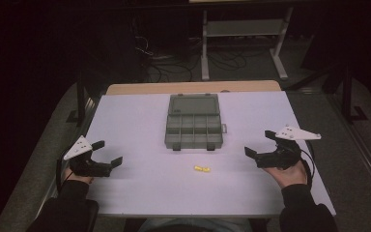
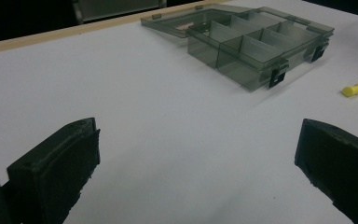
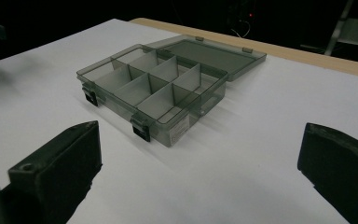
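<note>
Grey translucent organiser box (image 1: 193,126): one, lid laid open, eight compartments, mid-table. One yellow piece (image 1: 202,168) on the white table (image 1: 140,193), just in front of the box, between both tools. Left gripper (image 1: 107,152) and right gripper (image 1: 260,143): two, jaws spread, nothing held.

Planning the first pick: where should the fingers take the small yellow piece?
Grip the yellow piece across its narrow middle, coming from straight above: it lies flat on the white table, long axis left-right, with free space on every side.
</note>
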`<state>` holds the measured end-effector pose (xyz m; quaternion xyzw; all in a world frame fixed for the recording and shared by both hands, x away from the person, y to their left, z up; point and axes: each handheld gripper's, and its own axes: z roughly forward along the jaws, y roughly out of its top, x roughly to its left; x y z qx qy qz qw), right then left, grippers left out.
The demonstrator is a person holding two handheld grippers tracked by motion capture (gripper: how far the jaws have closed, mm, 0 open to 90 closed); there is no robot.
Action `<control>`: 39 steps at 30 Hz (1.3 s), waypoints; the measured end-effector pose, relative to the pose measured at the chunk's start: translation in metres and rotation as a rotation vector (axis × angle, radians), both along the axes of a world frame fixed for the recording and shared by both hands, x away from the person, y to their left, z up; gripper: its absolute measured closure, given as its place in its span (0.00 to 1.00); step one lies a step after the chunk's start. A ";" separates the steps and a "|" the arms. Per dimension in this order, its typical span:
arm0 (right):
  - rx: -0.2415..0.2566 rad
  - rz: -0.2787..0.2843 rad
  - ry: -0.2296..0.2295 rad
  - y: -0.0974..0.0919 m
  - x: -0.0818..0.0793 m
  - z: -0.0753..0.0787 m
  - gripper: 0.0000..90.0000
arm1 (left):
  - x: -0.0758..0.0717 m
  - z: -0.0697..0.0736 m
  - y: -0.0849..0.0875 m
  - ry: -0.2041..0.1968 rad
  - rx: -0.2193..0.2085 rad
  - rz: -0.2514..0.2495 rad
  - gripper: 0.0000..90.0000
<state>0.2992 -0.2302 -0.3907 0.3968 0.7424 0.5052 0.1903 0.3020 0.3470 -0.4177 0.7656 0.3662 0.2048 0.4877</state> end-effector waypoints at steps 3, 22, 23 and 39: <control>-0.003 0.002 -0.003 0.000 0.000 0.000 0.00 | 0.000 0.000 0.000 0.000 -0.001 -0.003 0.00; -0.045 0.006 -0.014 0.003 0.000 0.004 0.00 | 0.000 0.000 -0.001 0.000 -0.001 -0.022 0.00; -0.044 0.007 -0.015 0.003 0.000 0.005 0.00 | 0.000 0.000 -0.002 0.000 0.000 -0.022 0.00; -0.131 0.113 0.004 0.028 0.011 0.018 0.00 | 0.001 -0.001 -0.003 0.017 0.007 -0.039 0.00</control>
